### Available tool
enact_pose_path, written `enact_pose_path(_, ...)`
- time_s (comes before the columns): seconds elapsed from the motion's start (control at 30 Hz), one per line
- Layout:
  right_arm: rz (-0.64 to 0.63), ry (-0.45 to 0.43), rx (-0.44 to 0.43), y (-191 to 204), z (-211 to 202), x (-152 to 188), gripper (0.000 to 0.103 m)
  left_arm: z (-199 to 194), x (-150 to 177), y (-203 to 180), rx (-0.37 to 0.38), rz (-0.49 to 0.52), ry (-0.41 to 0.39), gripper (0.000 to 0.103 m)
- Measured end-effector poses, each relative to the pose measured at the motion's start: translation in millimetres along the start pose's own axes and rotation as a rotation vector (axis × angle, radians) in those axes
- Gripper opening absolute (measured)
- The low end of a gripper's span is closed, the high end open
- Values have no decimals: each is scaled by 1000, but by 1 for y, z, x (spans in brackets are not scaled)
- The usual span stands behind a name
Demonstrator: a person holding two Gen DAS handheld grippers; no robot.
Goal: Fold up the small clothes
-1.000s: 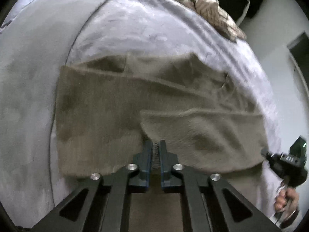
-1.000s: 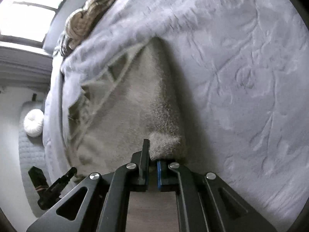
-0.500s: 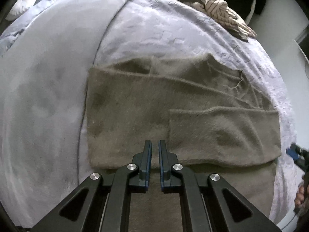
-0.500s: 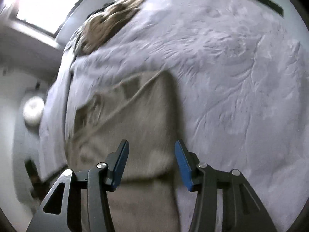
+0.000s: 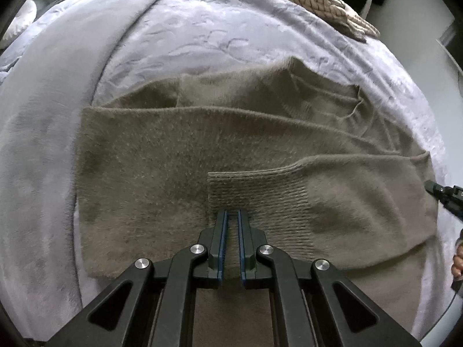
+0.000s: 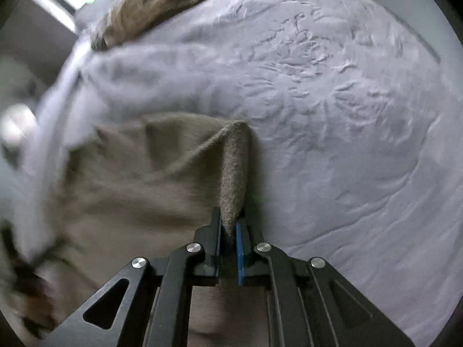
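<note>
The sweater was a fuzzy taupe-brown, its sleeve cuff knitted in fine parallel ribs, and it looked paler beige in the right wrist view. The bedspread beneath it was pale lavender-grey with an embossed leafy pattern, and the garment at the far edge was beige with darker brown stripes. Both the left tongs and the right tongs were black with blue pads and silver rivets.

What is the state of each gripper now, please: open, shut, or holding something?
Left gripper: shut, over the ribbed cuff, holding nothing visible.
Right gripper: shut on a raised fold of the brown sweater.
</note>
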State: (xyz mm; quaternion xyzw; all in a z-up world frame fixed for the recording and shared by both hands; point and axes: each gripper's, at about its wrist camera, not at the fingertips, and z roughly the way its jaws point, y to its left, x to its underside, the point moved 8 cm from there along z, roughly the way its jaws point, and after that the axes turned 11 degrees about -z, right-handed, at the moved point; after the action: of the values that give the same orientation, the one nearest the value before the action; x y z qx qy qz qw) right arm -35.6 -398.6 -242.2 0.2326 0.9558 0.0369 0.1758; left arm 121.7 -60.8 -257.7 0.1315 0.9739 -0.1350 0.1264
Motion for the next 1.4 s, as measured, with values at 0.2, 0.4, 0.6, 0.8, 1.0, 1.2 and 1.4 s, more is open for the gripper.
enact_pose_path(0.2, 124, -29, 14, -4, -22, 15, 23, -11, 3, 20, -53, 10, -4, 8)
enact_pose_path(0.4, 56, -76, -28, 30, -55, 31, 24, -43, 11, 71, -85, -44, -21, 8)
enact_pose_path(0.6, -60, -22, -79, 89, -33, 41, 24, -46, 9, 88, -78, -101, -36, 8)
enact_pose_path(0.8, -17, 41, -71, 78, -6, 64, 23, -22, 20, 100, -85, -110, -12, 8)
enact_pose_path(1.0, 45, 63, -104, 76, -19, 70, 24, -34, 30, 124, -148, -116, -4, 8)
enact_pose_path(1.2, 71, 71, -131, 91, -38, 85, 48, -52, 49, 126, -149, -117, 14, 8)
enact_pose_path(1.4, 95, 121, -169, 110, -47, 109, 54, -70, 67, 103, -152, -74, 24, 9)
